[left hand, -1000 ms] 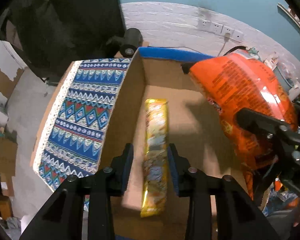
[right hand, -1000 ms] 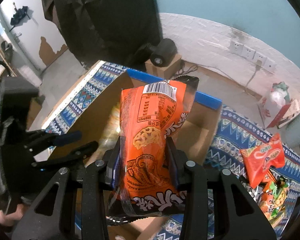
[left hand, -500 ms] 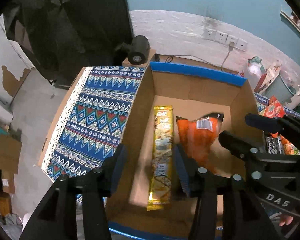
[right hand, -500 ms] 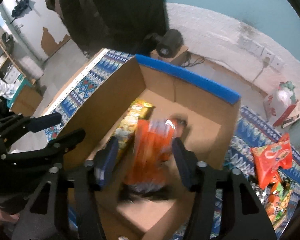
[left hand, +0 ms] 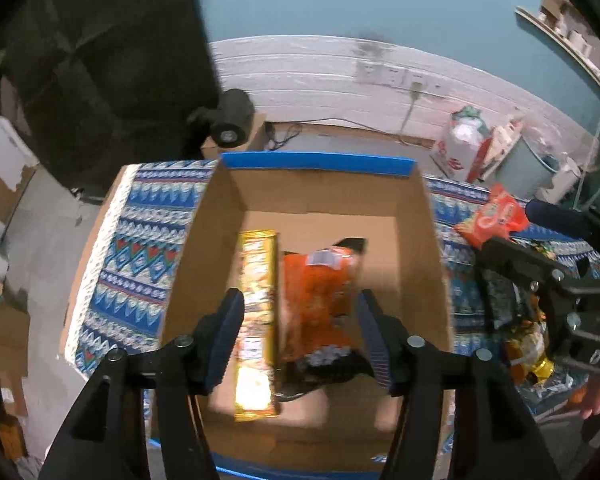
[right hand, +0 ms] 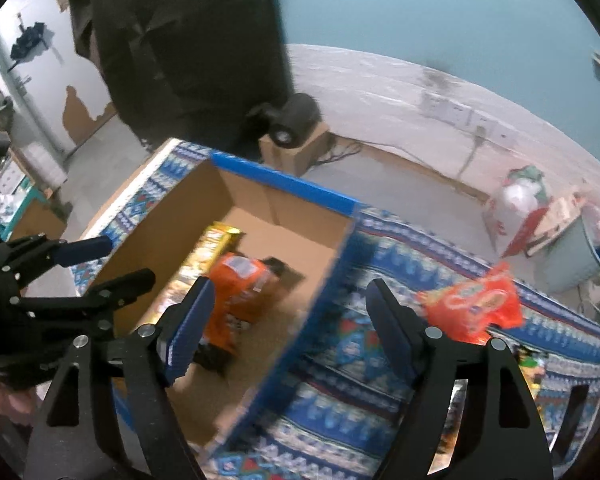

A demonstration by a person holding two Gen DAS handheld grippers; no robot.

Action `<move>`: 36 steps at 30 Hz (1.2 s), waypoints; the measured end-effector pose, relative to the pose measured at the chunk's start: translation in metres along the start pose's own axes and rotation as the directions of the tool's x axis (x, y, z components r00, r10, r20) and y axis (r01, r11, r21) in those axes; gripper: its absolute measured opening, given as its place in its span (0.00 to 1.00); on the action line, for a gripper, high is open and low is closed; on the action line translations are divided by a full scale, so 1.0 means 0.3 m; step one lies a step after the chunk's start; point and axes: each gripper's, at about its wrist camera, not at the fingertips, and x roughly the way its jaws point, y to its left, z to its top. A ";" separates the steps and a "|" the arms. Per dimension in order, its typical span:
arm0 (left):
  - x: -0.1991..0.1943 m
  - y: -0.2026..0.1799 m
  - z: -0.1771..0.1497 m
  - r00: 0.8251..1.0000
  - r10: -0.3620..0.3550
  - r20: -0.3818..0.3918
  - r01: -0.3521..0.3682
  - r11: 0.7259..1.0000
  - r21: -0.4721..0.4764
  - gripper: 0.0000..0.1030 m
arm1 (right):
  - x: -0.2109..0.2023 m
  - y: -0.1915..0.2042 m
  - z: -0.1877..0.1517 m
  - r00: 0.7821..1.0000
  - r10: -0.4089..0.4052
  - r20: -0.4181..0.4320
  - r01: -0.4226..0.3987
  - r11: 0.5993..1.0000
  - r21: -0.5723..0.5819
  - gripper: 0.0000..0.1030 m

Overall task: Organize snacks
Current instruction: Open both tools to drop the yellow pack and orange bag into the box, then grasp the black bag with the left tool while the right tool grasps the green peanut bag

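Down through the left wrist view, the left gripper point(left hand: 300, 336) hangs over the open cardboard box point(left hand: 424, 240), its jaws just widened and apart with nothing pressed between them; the long yellow snack pack point(left hand: 257, 312) and the orange snack bag point(left hand: 320, 300) lie side by side on the box floor, the yellow one toward the left wall, the two touching or nearly so. The orange bag looks puffy and crinkled, its barcode end at the far side. Off to the right, more packets sit on the patterned cloth point(left hand: 140, 248). Across in the right wrist view, the right gripper point(right hand: 290, 320) also stands apart and empty, jaws freshly widened, poised above the box's right wall with a red snack bag point(right hand: 476, 304) farther right on the cloth. My worry is that either gripper might clip the box wall and shove the box askew, or pinch a puffy bag too hard and burst it.
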 end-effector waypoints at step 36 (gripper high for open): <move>0.193 -0.644 0.014 0.972 -0.143 -0.186 0.182 0.960 0.214 0.73 | -0.169 -0.751 -0.423 0.975 -0.192 -0.113 0.216 0.940 0.264 0.76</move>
